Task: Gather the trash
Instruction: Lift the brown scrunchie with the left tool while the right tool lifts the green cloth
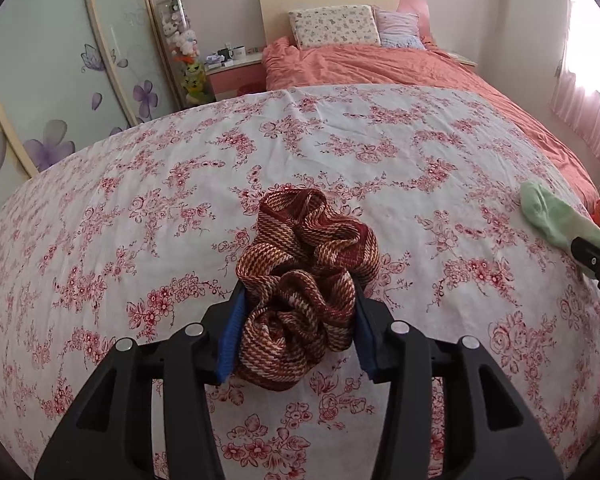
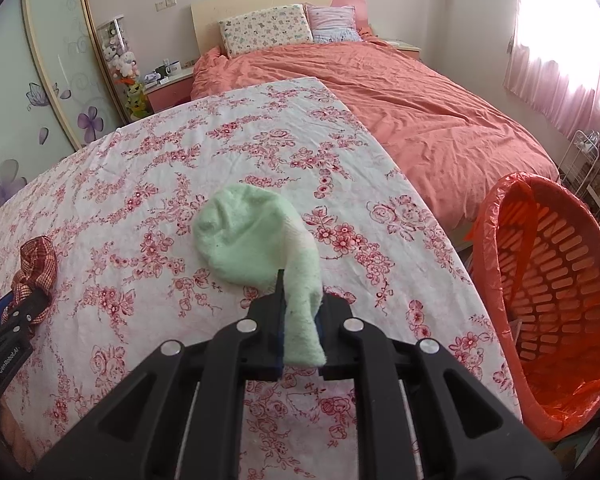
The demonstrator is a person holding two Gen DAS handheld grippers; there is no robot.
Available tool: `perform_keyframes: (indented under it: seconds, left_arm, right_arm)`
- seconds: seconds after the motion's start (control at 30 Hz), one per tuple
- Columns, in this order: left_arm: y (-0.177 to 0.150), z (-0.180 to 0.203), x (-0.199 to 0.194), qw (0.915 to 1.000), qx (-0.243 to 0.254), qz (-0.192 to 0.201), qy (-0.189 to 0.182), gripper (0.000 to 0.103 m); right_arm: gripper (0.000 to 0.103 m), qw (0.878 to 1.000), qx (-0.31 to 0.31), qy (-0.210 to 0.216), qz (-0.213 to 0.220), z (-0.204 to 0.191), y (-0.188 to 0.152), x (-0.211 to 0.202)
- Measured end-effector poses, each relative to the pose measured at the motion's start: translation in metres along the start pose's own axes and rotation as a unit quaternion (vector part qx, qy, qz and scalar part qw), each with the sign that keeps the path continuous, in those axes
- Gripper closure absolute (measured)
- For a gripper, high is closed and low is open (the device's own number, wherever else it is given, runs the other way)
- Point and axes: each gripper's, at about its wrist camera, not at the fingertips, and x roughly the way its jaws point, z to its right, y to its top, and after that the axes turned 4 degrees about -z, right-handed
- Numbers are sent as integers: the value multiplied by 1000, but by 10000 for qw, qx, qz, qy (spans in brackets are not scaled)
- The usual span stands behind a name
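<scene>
A bunched red-and-tan woven cloth (image 1: pixel 308 264) rests on the floral tablecloth (image 1: pixel 140 200), and my left gripper (image 1: pixel 300 300) is shut on it, blue pads pressing both sides. It also shows at the left edge of the right wrist view as the cloth (image 2: pixel 36 264) in the left gripper (image 2: pixel 20 308). My right gripper (image 2: pixel 302 300) is shut on one end of a pale green sock (image 2: pixel 256 236), whose rounded end lies on the tablecloth. From the left wrist view the sock (image 1: pixel 552 216) and right gripper (image 1: pixel 596 264) sit at the far right.
An orange slatted basket (image 2: pixel 492 240) lined with an orange plastic bag stands tilted off the table's right edge. Behind the table is a bed with a salmon cover (image 2: pixel 420 112) and pillows. A wardrobe with flower doors (image 1: pixel 40 80) lines the left wall.
</scene>
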Motion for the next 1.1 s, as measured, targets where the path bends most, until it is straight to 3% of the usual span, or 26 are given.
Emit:
perform_keyframes:
  seconds: [0.47,0.9,1.0,1.1]
  left_arm:
    - [-1,-11,4,9994,-298,-79,-151,46]
    - [-1,-11,3,9993,-319,-83,-166,46]
    - [0,-12,3,9991,-328,-62,-267,51]
    - [0,-9,1,9992,-222,-23,-320,62]
  right_arm:
    - [90,10000,3,0,1,0,0,0]
    - [90,10000,6,2,2,1,0,0]
    - [89,9999,-99,-122,11,-4,1,0]
    - [92,9996,-273,-118,35,-10,3,-1]
